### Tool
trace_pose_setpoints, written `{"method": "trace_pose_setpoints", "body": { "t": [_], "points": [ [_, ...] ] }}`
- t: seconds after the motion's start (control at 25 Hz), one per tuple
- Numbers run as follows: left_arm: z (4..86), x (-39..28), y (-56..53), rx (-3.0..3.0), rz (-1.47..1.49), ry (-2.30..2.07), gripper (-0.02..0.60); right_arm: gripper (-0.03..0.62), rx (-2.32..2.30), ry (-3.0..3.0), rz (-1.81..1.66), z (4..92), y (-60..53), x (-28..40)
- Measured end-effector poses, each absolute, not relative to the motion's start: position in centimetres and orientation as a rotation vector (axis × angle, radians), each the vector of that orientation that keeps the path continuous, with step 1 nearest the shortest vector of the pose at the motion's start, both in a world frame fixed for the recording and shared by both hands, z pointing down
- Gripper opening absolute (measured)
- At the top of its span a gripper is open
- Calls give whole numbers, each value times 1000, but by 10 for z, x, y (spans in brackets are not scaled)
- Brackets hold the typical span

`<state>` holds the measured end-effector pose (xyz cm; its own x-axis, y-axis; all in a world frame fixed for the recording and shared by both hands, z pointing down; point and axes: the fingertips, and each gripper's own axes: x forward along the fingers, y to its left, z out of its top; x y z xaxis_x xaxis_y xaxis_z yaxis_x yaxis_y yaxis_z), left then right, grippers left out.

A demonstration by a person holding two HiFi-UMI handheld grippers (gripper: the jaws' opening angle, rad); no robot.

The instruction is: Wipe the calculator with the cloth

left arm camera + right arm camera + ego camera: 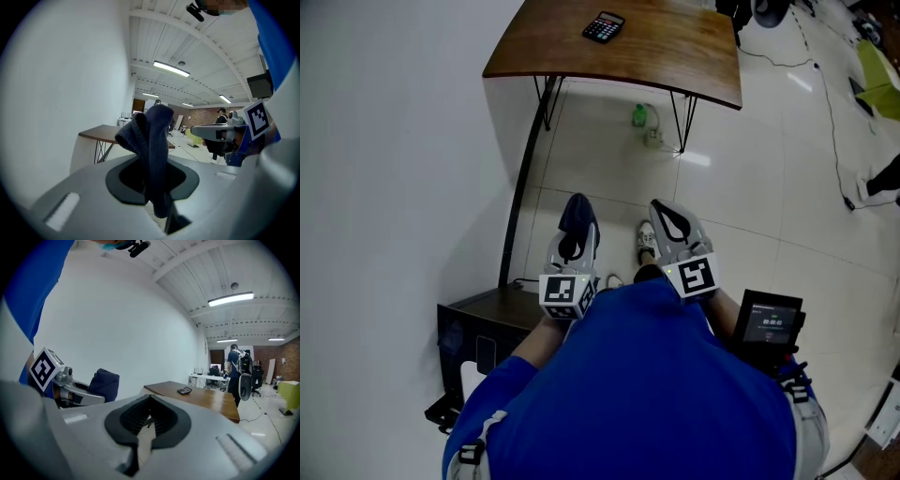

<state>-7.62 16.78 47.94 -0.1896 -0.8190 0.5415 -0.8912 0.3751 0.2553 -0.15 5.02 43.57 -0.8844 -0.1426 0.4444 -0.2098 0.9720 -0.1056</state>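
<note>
A black calculator (603, 27) lies on the far part of a brown wooden table (675, 56), well ahead of both grippers. My left gripper (574, 246) is held close to my body, shut on a dark blue cloth (578, 214) that bunches up beyond the jaws. In the left gripper view the cloth (152, 140) stands up between the jaws of that gripper (152, 187). Beside it my right gripper (667, 217) is shut with nothing in it. The right gripper view shows its jaws (149, 420) together, the calculator (183, 390) small on the table (211, 399), and the cloth (104, 383) at left.
A white wall runs along the left. Under the table stands a green bottle (640, 116). A black cabinet (478, 328) sits at my lower left and a small screen device (772, 321) at my right. Cables (834, 112) cross the tiled floor. A person with a backpack (236, 366) stands beyond the table.
</note>
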Motion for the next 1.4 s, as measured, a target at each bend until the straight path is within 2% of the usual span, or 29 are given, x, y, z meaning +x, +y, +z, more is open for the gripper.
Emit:
{"method": "trace_pose_setpoints", "body": {
  "t": [0.16, 0.28, 0.6, 1.4],
  "points": [
    [523, -136, 107, 1434, 144, -2028, 64, 0, 219, -2649, 239, 484, -12, -62],
    [532, -155, 76, 1408, 150, -2038, 64, 0, 189, -2650, 249, 498, -42, -82],
    [437, -103, 140, 1589, 134, -2179, 64, 0, 288, -2807, 91, 398, 36, -18],
    [420, -121, 128, 1606, 143, -2238, 64, 1, 294, -2826, 117, 399, 37, -21]
  ]
}}
